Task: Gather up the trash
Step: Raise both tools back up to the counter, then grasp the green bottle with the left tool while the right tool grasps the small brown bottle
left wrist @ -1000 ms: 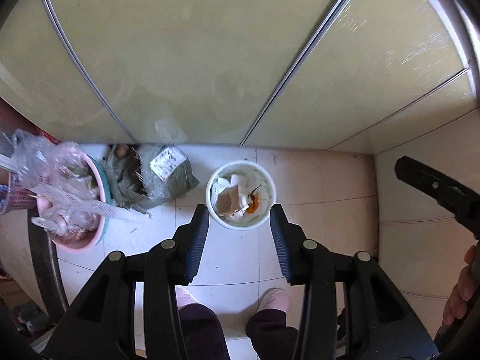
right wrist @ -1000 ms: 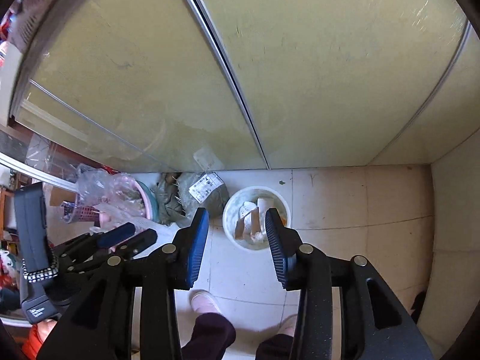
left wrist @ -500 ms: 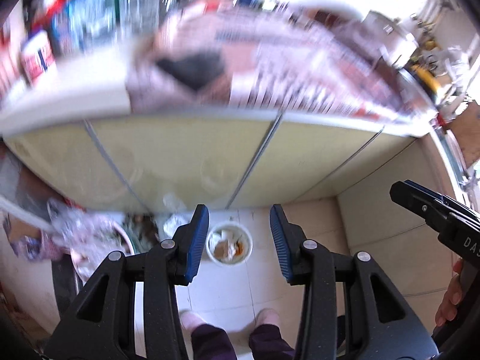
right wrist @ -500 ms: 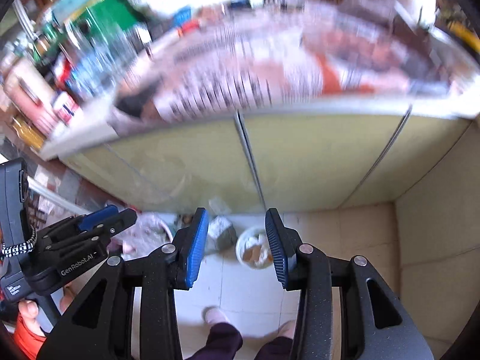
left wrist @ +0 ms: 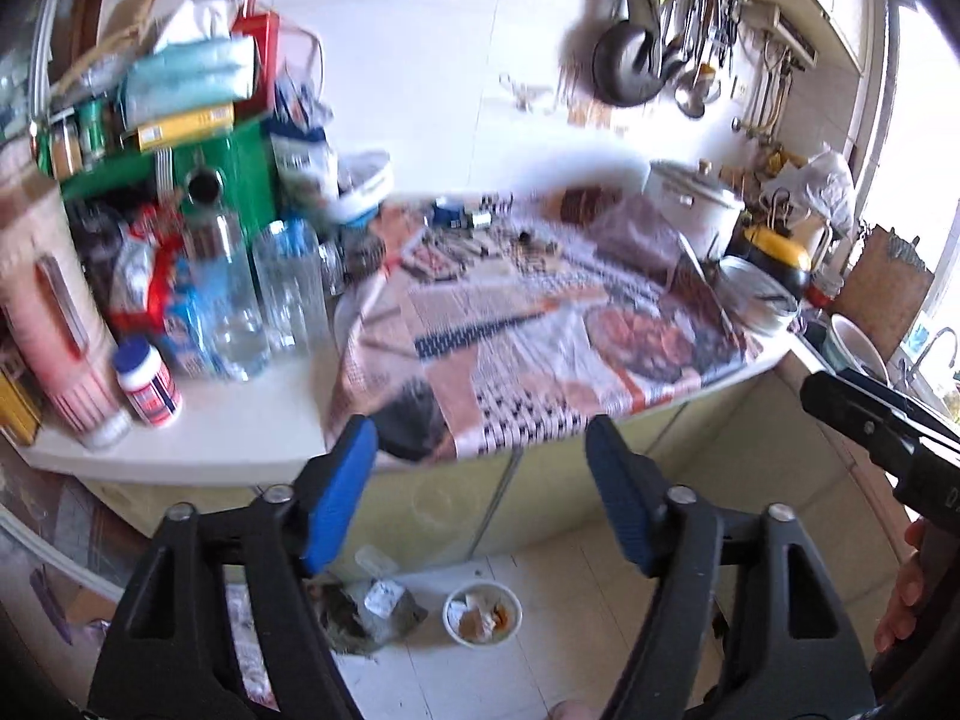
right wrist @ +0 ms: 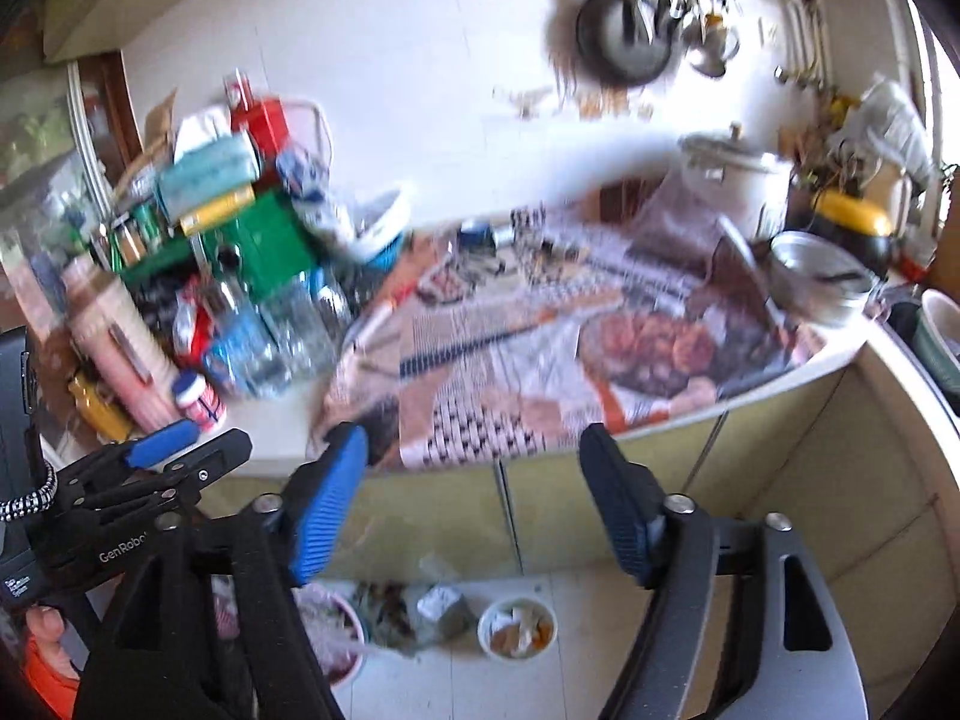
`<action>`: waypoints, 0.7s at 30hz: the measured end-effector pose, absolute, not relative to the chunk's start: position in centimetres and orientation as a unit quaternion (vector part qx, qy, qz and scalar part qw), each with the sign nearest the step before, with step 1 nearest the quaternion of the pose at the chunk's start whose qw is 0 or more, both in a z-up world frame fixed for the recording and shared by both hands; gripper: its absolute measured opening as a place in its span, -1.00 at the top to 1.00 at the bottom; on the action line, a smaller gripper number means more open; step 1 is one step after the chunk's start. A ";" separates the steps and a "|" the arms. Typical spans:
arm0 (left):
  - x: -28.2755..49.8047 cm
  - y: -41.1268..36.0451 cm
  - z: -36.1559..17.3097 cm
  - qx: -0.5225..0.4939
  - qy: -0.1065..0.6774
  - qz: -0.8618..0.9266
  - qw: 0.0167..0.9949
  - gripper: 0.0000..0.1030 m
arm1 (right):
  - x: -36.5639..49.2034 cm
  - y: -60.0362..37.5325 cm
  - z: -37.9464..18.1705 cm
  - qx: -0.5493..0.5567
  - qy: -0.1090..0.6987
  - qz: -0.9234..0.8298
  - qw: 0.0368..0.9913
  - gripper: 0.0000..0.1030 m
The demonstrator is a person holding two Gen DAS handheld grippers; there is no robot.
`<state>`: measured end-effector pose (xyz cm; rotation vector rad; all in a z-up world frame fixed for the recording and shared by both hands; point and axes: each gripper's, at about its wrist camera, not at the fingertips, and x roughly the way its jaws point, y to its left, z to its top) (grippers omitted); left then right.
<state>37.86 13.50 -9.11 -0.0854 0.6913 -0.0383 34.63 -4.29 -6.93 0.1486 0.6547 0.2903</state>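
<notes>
A white trash bucket [left wrist: 482, 613] with paper scraps and orange peel stands on the tiled floor below the counter; it also shows in the right wrist view [right wrist: 518, 629]. A grey-green bag [left wrist: 372, 609] lies beside it on the left. My left gripper [left wrist: 480, 480] is open and empty, raised to counter height. My right gripper [right wrist: 474, 480] is open and empty too. A countertop covered with printed newspaper [left wrist: 540, 336] lies ahead. The view is blurred, so small trash on the paper cannot be made out.
Clear plastic bottles [left wrist: 258, 294], a small white jar [left wrist: 149, 384], a green box [left wrist: 234, 162] and stacked packets crowd the counter's left. A rice cooker [left wrist: 696, 204], a metal bowl [right wrist: 822, 276] and a hanging pan [left wrist: 630, 66] are on the right. A pink basin [right wrist: 336, 636] sits on the floor.
Both grippers have swung up from the floor bucket to counter height. The cluttered countertop and newspaper now fill the views; the bucket has dropped to the bottom. Both jaws stay open.
</notes>
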 end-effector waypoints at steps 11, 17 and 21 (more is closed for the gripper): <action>43.5 14.0 -7.6 -0.042 0.314 0.008 0.949 -0.85 | 39.1 -5.8 -6.3 0.070 0.296 0.126 0.944 -0.61; 51.4 13.5 -8.9 -0.045 0.319 0.039 0.946 -0.85 | 47.5 -7.5 -7.5 0.078 0.294 0.146 0.941 -0.61; 59.3 12.8 -9.4 -0.056 0.332 0.067 0.939 -0.85 | 56.1 -8.9 -7.9 0.073 0.311 0.168 0.933 -0.61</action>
